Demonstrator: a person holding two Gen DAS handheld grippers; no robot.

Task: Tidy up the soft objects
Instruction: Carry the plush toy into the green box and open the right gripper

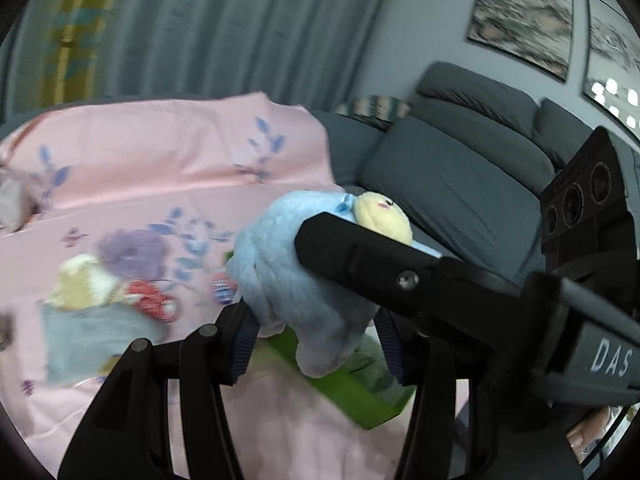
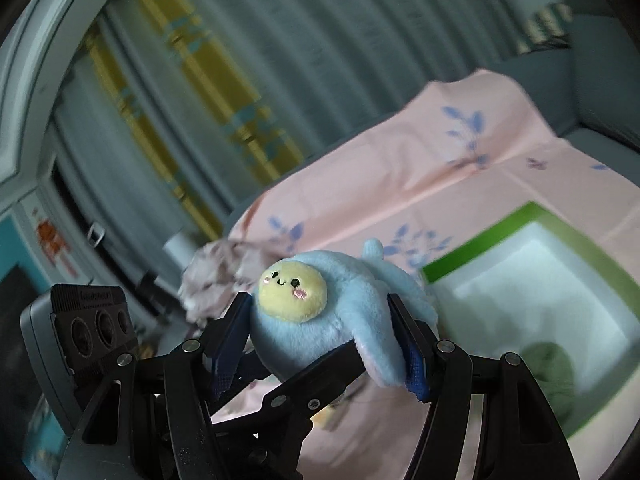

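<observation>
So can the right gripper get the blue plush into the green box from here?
Probably yes. The right gripper is shut on the blue plush, the left gripper grips it too, and the green box sits open beside it with nothing between. The left must let go first.

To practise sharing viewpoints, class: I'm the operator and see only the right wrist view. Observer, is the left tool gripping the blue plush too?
Observer: Yes. The left tool has a pad on each side of the blue plush, at its lower body.
Operator: Other soft things on the sheet?
Observer: A yellow soft toy and a red-patterned item lie by a grey cloth on the pink sheet.
Operator: What's beyond the sheet?
Observer: Two framed pictures hang above a grey sofa.
</observation>
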